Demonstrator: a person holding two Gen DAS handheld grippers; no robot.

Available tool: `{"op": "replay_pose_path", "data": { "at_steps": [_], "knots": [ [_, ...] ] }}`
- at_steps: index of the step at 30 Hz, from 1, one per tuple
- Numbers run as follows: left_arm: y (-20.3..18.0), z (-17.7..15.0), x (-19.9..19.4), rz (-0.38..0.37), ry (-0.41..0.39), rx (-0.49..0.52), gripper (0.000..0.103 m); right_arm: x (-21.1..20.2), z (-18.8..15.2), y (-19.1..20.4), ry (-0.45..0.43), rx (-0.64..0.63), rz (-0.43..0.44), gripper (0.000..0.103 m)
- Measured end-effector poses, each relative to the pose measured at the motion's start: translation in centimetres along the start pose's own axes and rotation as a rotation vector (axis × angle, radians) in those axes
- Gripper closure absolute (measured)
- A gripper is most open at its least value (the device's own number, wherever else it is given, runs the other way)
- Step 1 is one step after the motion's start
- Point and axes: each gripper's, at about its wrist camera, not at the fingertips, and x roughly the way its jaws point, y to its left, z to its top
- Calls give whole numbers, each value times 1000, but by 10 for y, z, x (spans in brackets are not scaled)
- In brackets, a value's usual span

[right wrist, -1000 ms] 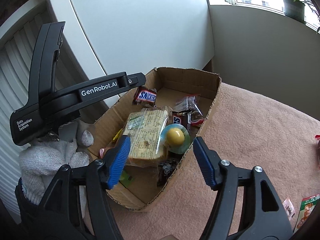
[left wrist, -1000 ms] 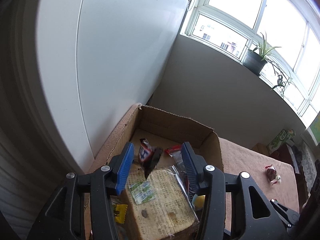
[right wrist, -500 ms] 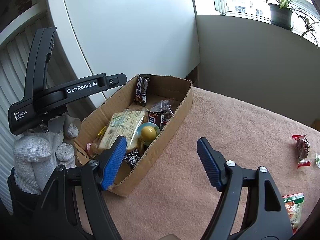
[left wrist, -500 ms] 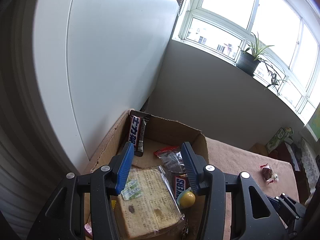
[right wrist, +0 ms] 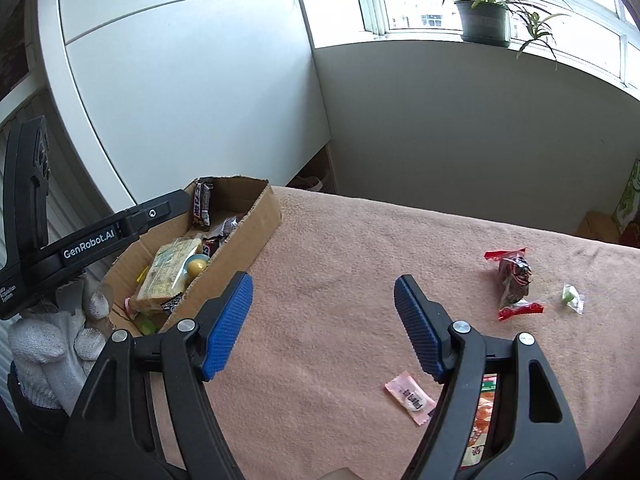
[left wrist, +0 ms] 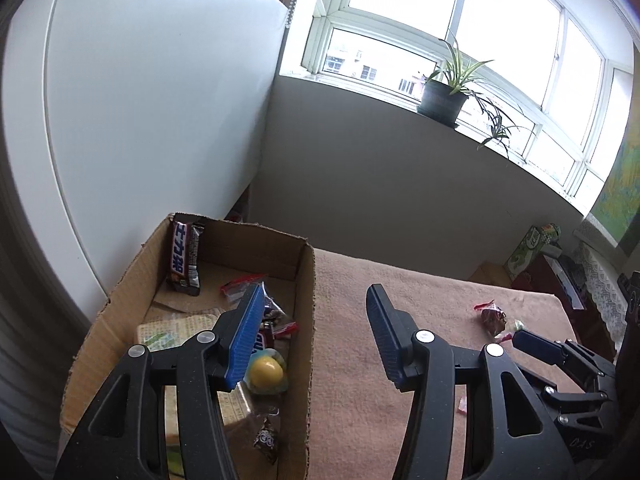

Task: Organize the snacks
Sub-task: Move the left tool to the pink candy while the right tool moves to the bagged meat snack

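Pink-clothed worktop point(right wrist: 340, 264) under a bright window, snacks part boxed, part loose.

Your right claw point(right wrist: 320, 320) hangs spread and empty, and so does your left claw point(left wrist: 316, 336), beside the cardboard box point(left wrist: 306, 320). Well right of the box lie the pink sachet point(right wrist: 410, 397), the dark red-ended packet point(right wrist: 514, 282) and a small green sweet point(right wrist: 572, 296): all look light, soft and crinkly, likely slippery film, so pinch across the flat middle, not the sealed ends. An orange pack point(right wrist: 482, 412) right of the box is mostly hidden behind your right claw; its print is unreadable.
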Motion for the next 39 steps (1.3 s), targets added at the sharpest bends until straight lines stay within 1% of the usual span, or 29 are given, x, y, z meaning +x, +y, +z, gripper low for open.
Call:
{"op": "replay_pose_path", "data": {
  "at_steps": [4, 10, 15, 17, 19, 22, 25, 30, 35, 36, 37, 39],
  "knots": [
    [-23, -8, 2, -42, 20, 28, 51, -14, -1, -42, -18, 75, -40, 27],
    [-55, -20, 12, -94, 61, 72, 51, -27, -4, -93, -28, 156, -91, 27],
    [-79, -35, 19, -121, 100, 118, 51, -31, -12, -132, -1, 248, -95, 27],
    [-89, -42, 23, -137, 127, 137, 51, -31, -19, -141, 15, 271, -94, 27],
    [-98, -50, 26, -151, 149, 159, 51, -32, -28, -145, 40, 267, -99, 27],
    [-111, -64, 28, -173, 183, 194, 51, -37, -46, -143, 72, 212, -128, 27],
    [-118, -83, 33, -203, 235, 221, 51, -40, -65, -141, 112, 161, -168, 27],
    [-123, -102, 44, -280, 348, 165, 51, -36, -94, -139, 190, 141, -151, 27],
    [-136, -113, 50, -299, 396, 159, 51, -34, -107, -123, 213, 71, -160, 26],
    [-139, -114, 52, -302, 409, 157, 51, -33, -109, -121, 218, 58, -161, 25],
    [-141, -116, 55, -301, 416, 157, 51, -32, -111, -119, 221, 48, -159, 18],
    [-143, -119, 59, -294, 426, 157, 51, -29, -114, -116, 230, 25, -163, 17]
  ]
}}
